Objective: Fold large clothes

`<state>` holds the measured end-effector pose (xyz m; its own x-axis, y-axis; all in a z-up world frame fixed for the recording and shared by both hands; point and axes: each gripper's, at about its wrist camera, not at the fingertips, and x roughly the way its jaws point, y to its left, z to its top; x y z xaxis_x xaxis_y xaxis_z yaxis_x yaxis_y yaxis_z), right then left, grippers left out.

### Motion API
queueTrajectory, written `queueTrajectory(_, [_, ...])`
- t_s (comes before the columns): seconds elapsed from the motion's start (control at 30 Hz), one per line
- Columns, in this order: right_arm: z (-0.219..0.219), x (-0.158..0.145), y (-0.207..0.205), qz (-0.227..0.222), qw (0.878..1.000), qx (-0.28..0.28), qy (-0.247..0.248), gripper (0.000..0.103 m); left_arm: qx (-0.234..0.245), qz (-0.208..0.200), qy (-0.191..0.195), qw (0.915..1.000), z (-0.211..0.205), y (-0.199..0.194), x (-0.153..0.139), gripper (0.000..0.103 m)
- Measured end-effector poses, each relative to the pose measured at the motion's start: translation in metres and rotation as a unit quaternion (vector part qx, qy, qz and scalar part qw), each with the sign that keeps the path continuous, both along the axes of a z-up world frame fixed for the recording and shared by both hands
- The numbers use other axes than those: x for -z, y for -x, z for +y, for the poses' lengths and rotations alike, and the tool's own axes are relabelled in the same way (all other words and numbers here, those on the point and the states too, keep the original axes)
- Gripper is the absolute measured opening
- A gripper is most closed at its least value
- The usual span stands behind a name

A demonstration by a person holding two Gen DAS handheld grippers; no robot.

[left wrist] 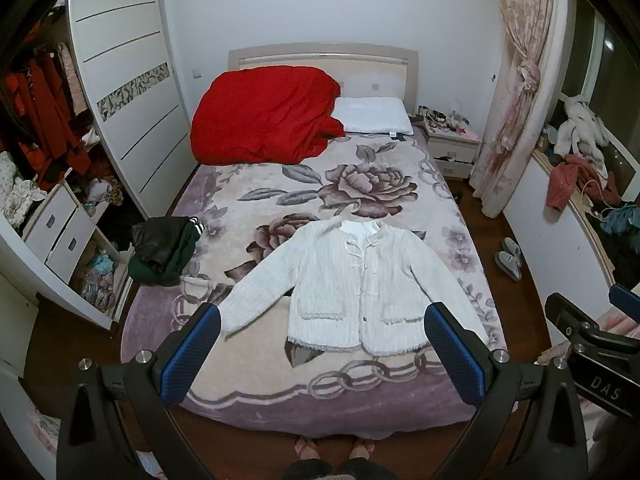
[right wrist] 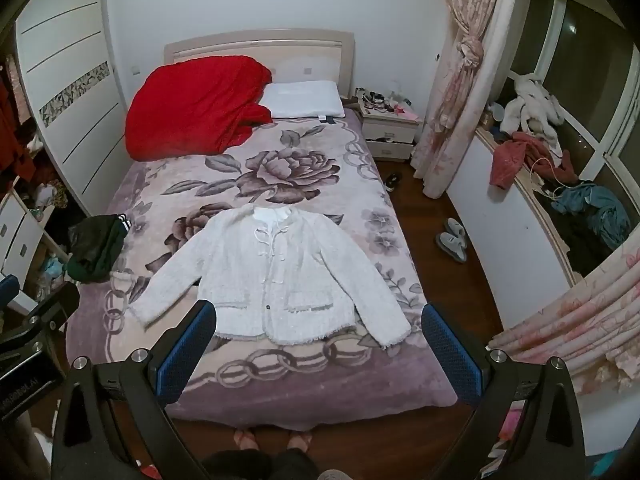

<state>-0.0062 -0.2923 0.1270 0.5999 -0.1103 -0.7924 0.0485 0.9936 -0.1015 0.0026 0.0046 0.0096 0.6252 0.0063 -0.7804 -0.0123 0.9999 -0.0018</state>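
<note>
The left tongs (left wrist: 322, 350) are hanging with their blue-padded fingers (left wrist: 188, 354) spread wide apart, nothing between them, tilting steeply downward. The right tongs (right wrist: 318, 346) are matching that pose, fingers (right wrist: 452, 350) fully parted and gripping nothing. The person's feet (right wrist: 272, 438) are showing below, toes pointing forward.

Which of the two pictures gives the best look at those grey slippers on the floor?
The right wrist view: the slippers lie well inside the picture, both clear on the wooden floor beside the bed. In the left wrist view the slippers sit nearer the edge, smaller and more squashed by the lens.
</note>
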Motion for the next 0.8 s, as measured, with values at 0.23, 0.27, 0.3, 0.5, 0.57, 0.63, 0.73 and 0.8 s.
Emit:
queueTrajectory(0.23, [-0.002, -0.015, 0.006, -0.007, 1.0, -0.001, -0.003, 0.103, 0.0, -0.004, 0.001, 1.0, 0.001, -0.001, -0.007, 0.103])
queueTrajectory(0.27, [-0.001, -0.017, 0.006, -0.008, 1.0, -0.001, -0.002, 0.103, 0.0, -0.004, 0.001, 1.0, 0.001, -0.002, -0.008, 0.103])
queueTrajectory(0.3, [-0.003, -0.016, 0.006, -0.007, 1.0, -0.001, -0.002, 0.103, 0.0, -0.004, 0.0, 1.0, 0.001, 0.0, -0.007, 0.103])
queueTrajectory(0.5, [-0.005, -0.017, 0.008, -0.009, 1.0, 0.0, -0.002, 0.103, 0.0, -0.006, 0.002, 1.0, 0.001, 0.001, -0.007, 0.103])
queueTrajectory(0.57, [-0.005, -0.017, 0.008, -0.009, 1.0, -0.001, -0.002, 0.103, -0.001, -0.008, 0.002, 1.0, 0.001, 0.001, -0.007, 0.103])
queueTrajectory(0.63, [-0.006, -0.022, 0.009, -0.011, 1.0, -0.001, -0.003, 0.103, -0.004, -0.011, 0.002, 0.9999, -0.002, 0.0, -0.018, 0.103])
queueTrajectory(0.73, [-0.007, -0.023, 0.009, -0.011, 1.0, -0.001, -0.003, 0.103, -0.004, -0.015, 0.002, 0.9999, -0.005, -0.002, -0.025, 0.103])
queueTrajectory(0.8, [-0.008, -0.026, 0.007, -0.012, 1.0, 0.0, -0.003, 0.103, -0.004, -0.016, 0.002, 0.9999, -0.006, -0.001, -0.024, 0.103])
